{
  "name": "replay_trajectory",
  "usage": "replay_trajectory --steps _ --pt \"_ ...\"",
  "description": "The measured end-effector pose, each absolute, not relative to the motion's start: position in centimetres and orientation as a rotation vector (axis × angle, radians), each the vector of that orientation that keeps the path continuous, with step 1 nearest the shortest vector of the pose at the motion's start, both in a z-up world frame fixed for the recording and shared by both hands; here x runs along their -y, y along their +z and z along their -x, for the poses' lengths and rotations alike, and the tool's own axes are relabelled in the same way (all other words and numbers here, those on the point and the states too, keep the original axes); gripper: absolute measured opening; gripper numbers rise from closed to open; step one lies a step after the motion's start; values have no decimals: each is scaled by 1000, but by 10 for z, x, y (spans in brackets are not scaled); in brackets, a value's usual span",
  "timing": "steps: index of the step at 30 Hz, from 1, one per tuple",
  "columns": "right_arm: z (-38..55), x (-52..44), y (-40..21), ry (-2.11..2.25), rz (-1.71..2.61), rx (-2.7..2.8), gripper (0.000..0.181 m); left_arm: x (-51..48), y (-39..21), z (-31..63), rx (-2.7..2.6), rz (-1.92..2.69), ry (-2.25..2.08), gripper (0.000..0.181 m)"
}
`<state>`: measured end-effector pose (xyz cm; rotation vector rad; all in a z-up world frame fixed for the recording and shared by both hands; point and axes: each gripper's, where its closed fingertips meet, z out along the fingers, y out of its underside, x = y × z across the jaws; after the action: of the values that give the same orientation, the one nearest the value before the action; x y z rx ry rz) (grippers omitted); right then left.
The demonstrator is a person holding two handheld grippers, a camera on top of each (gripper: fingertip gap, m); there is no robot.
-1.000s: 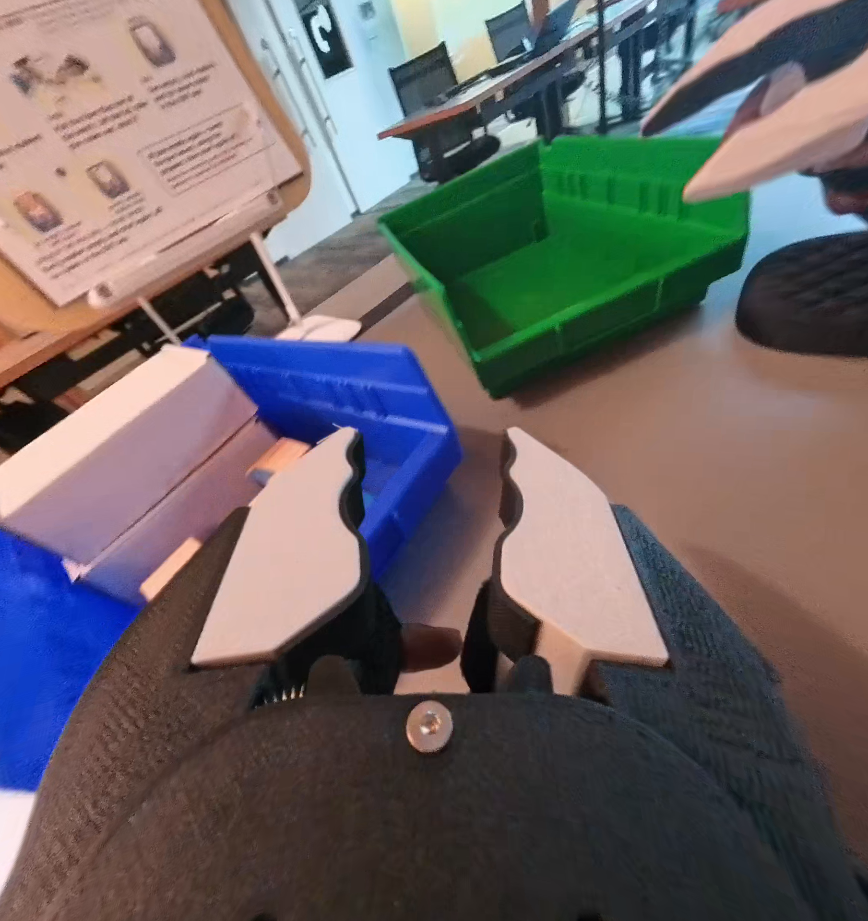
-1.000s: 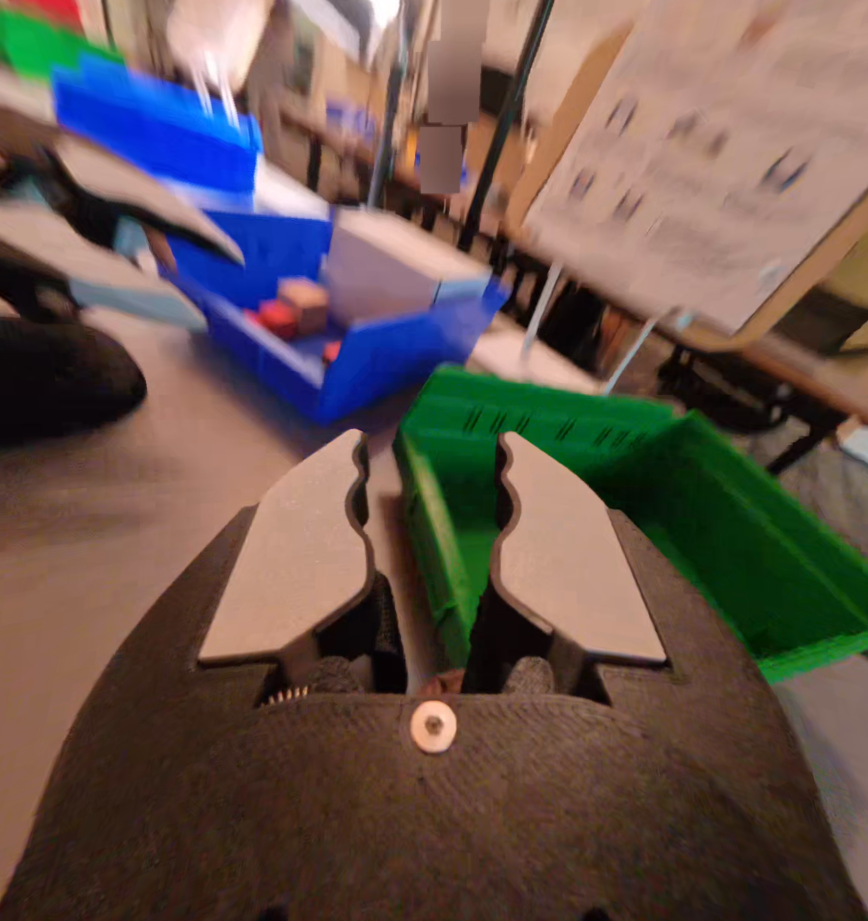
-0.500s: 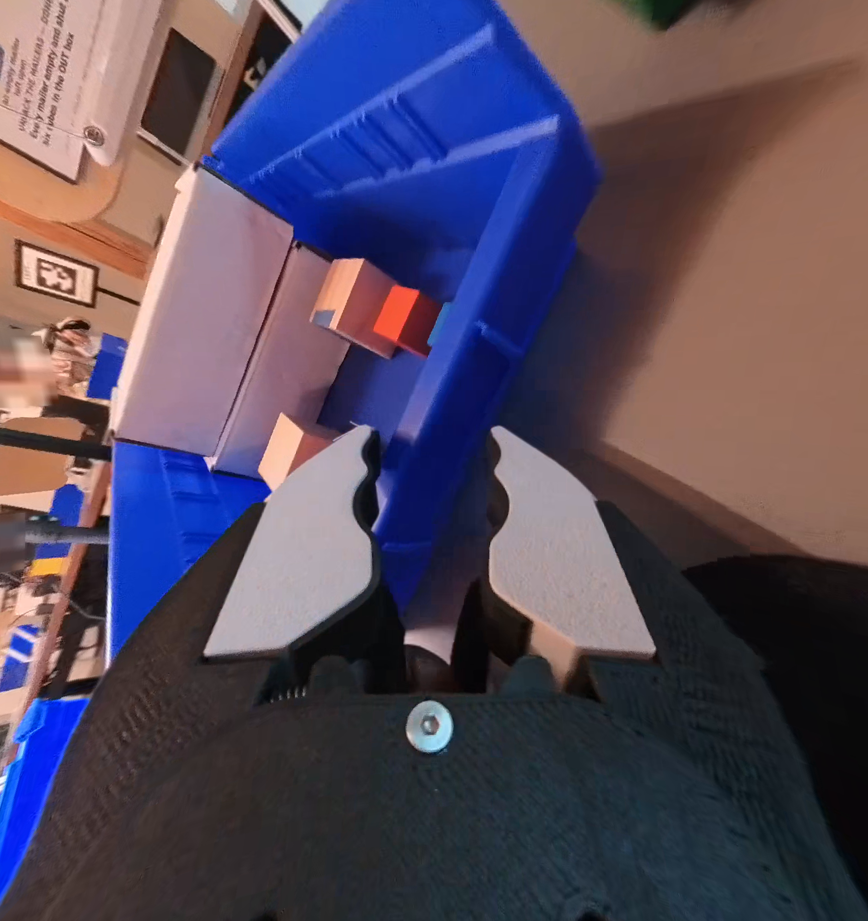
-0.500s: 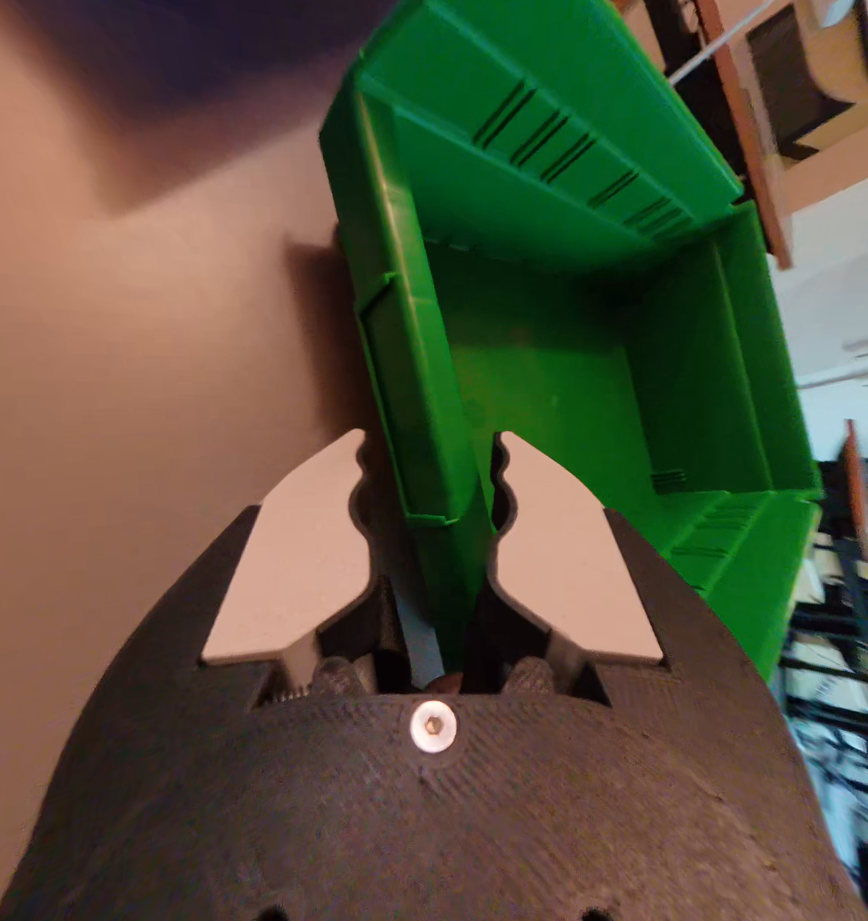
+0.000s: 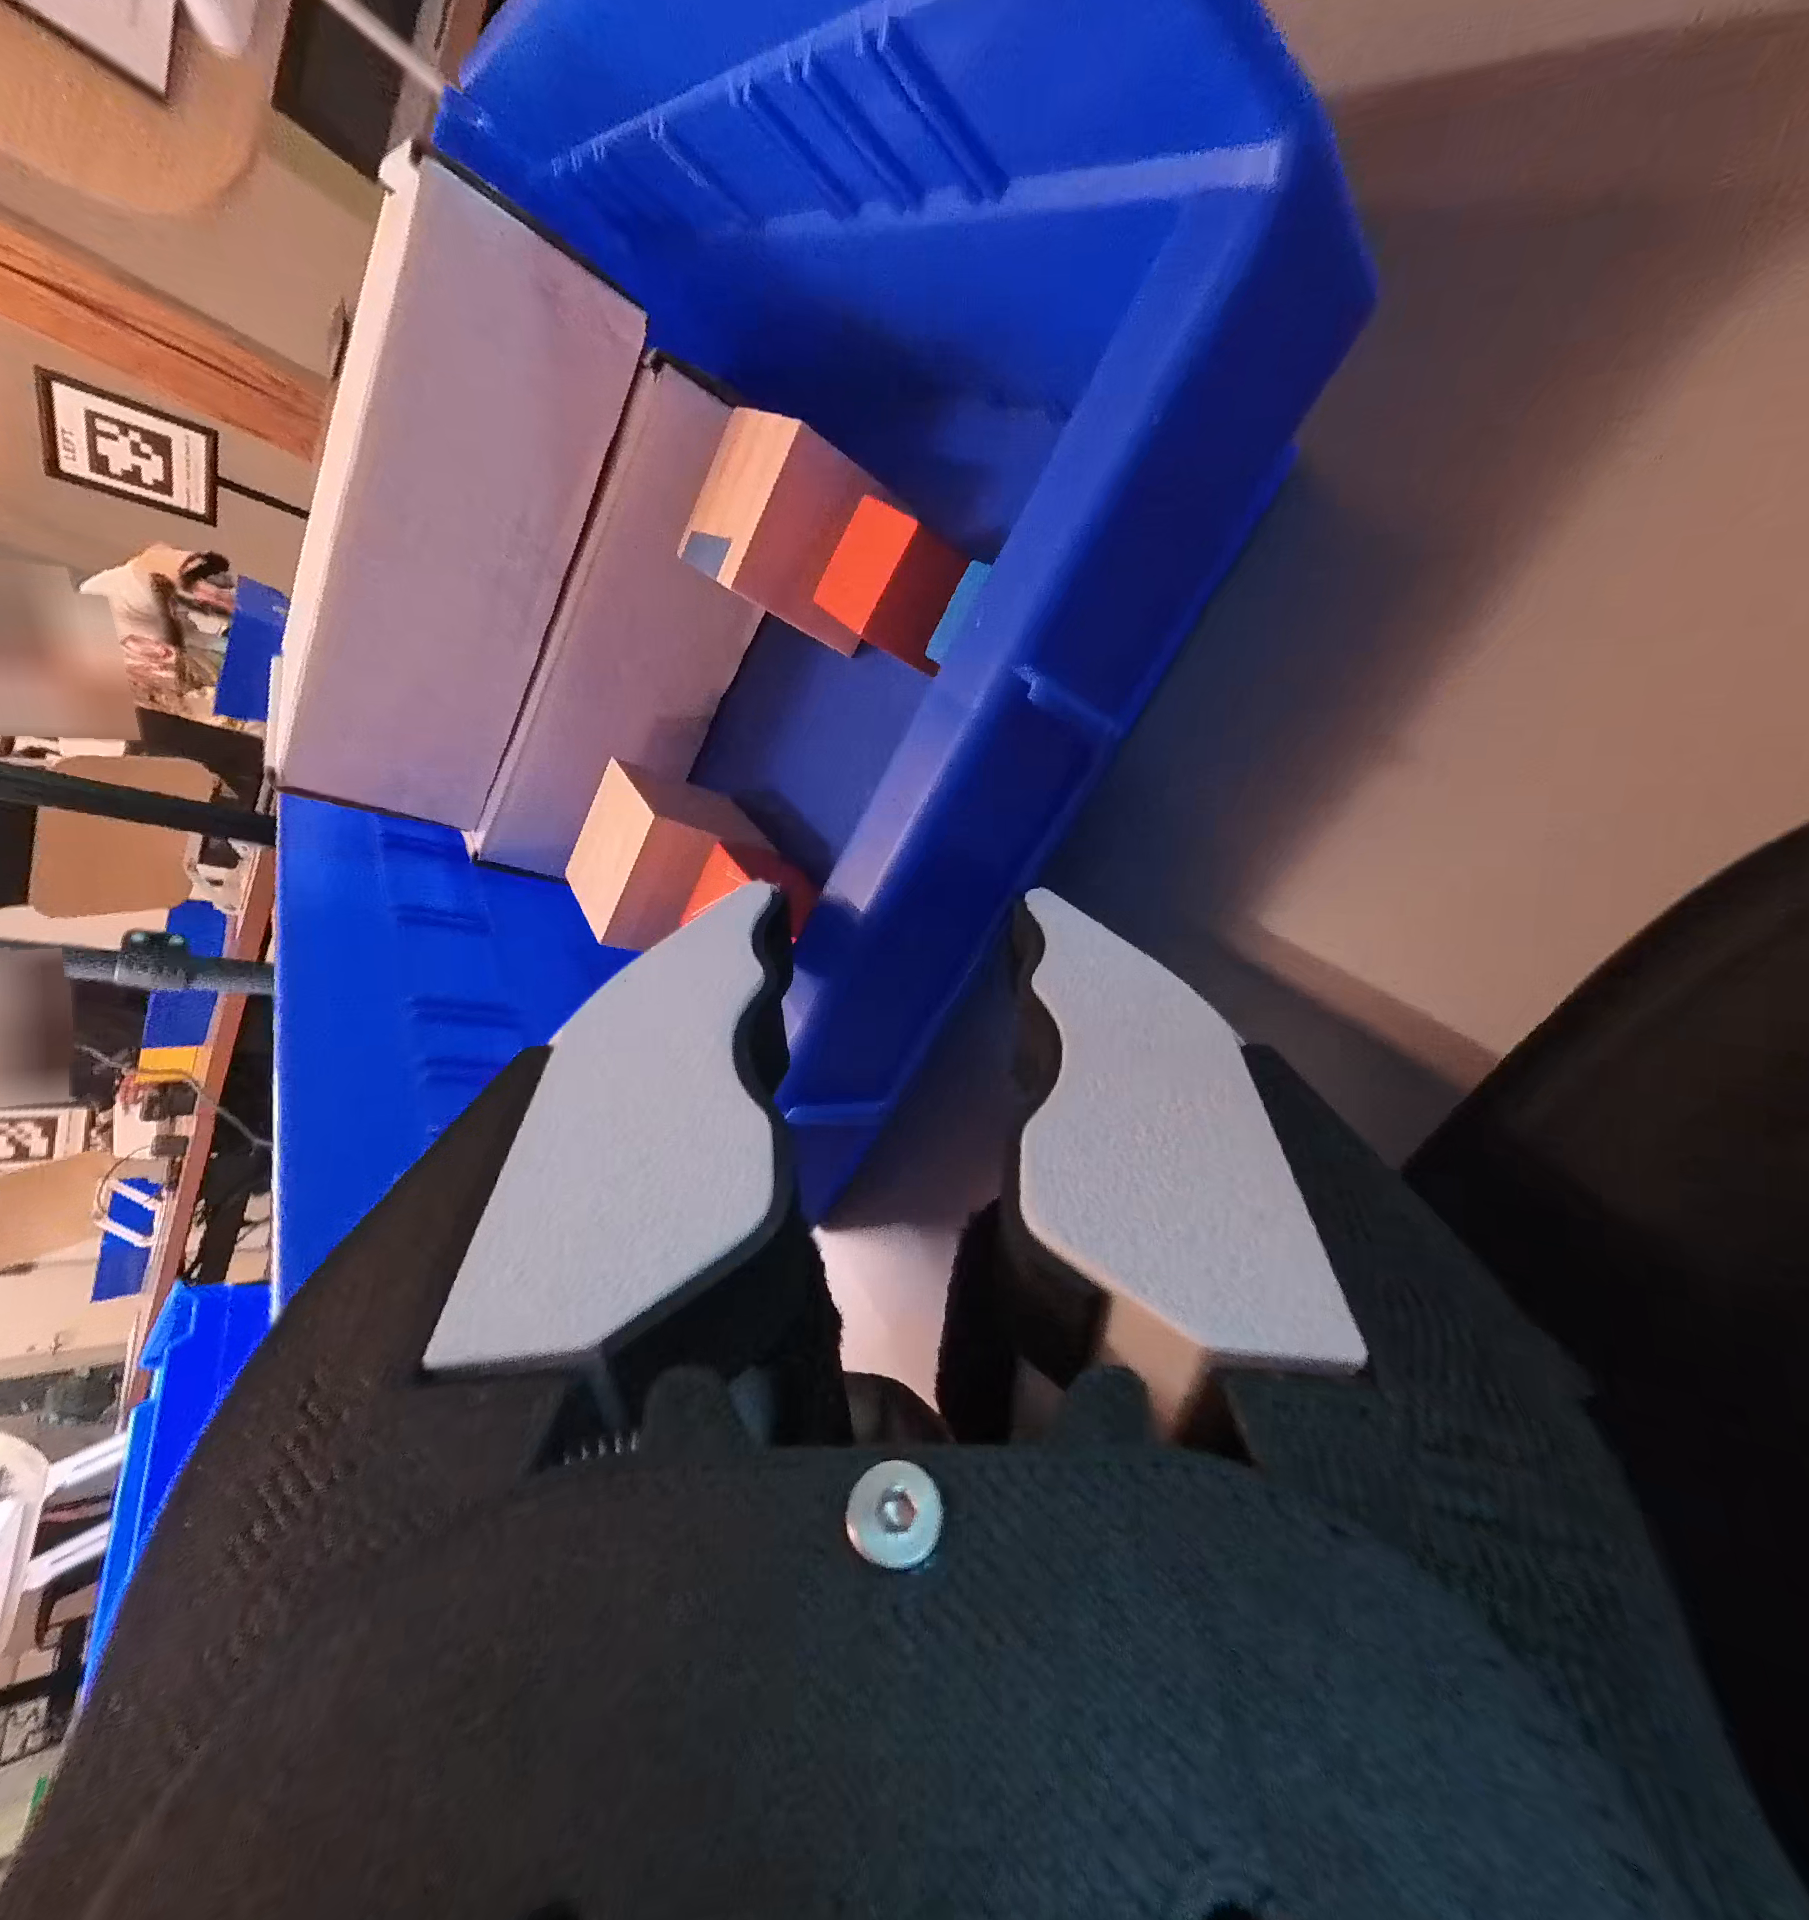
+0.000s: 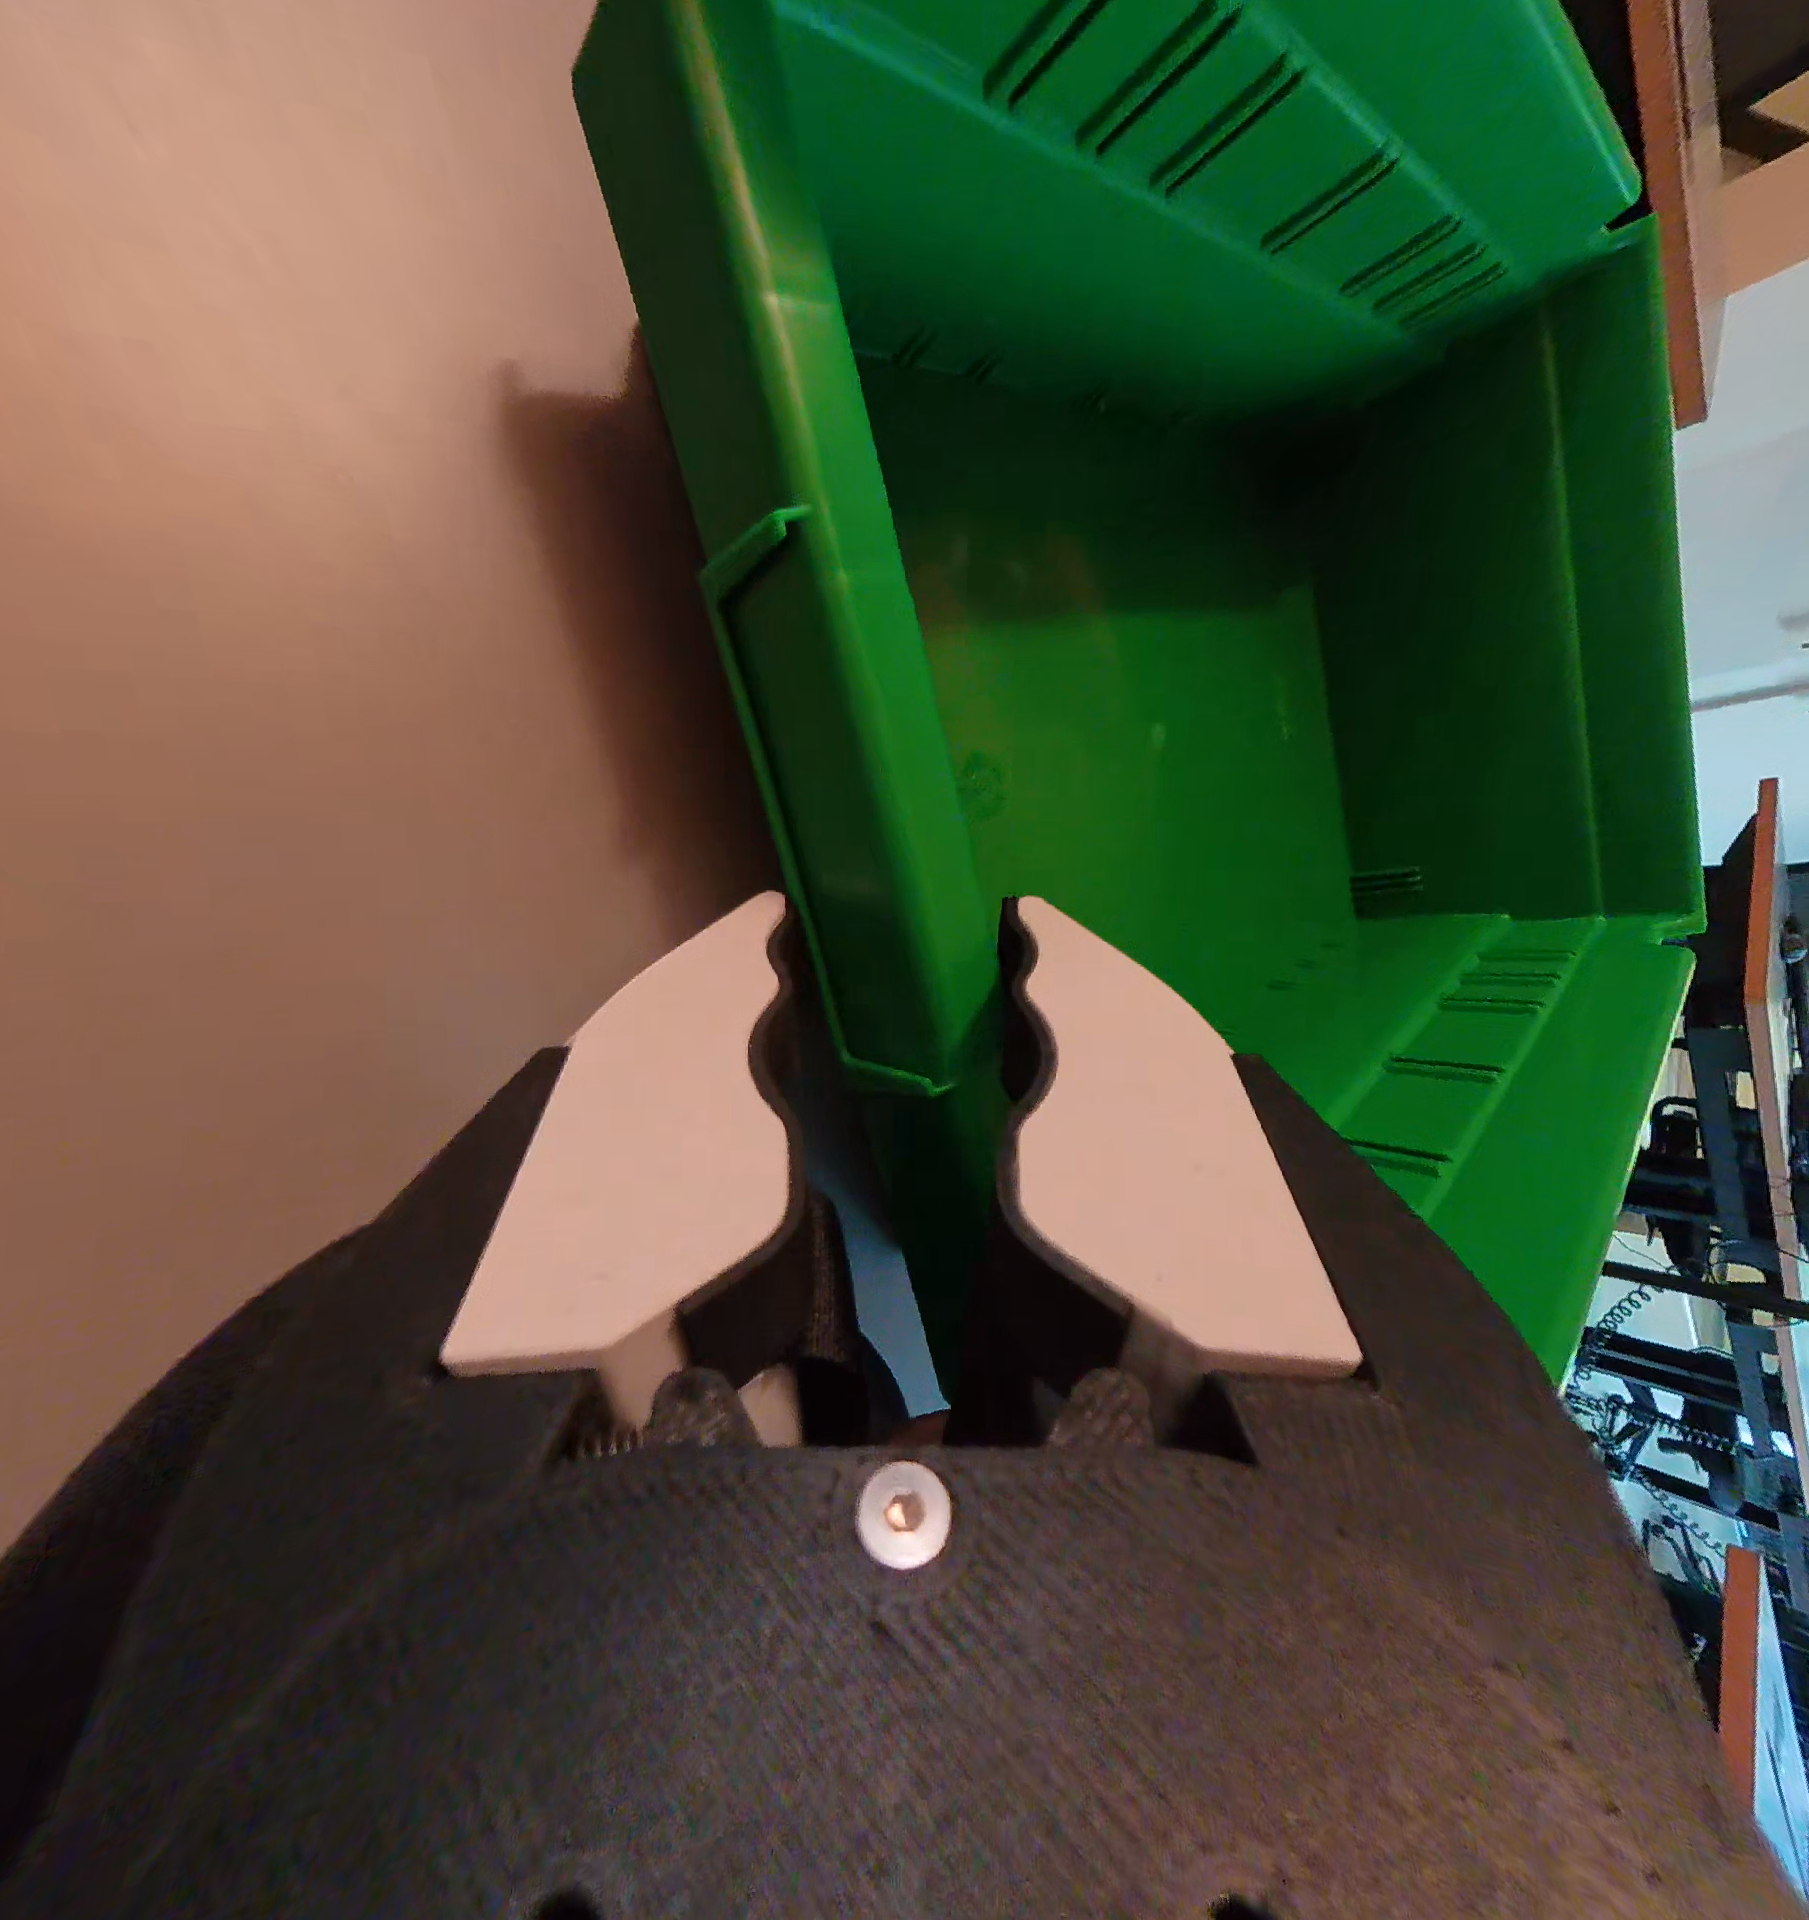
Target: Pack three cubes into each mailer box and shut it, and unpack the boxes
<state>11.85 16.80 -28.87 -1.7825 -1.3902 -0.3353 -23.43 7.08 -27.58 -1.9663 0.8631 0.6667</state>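
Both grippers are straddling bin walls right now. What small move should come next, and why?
Probably close both grippers and drag the bins nearer. The left gripper straddles the side wall of the blue plastic bin, which holds white mailer boxes and wooden cubes. The right gripper straddles the front wall of the green plastic bin. Both look open, with gaps beside the walls.
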Motion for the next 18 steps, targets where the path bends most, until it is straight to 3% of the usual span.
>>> replay_trajectory --steps 9,18 --pt "-166 -174 -290 -308 1816 1388 38 -44 -275 279 -779 2014 709 41" --pt "-269 -178 -292 -349 1888 1380 38 6 -275 329 -734 2082 738 41"
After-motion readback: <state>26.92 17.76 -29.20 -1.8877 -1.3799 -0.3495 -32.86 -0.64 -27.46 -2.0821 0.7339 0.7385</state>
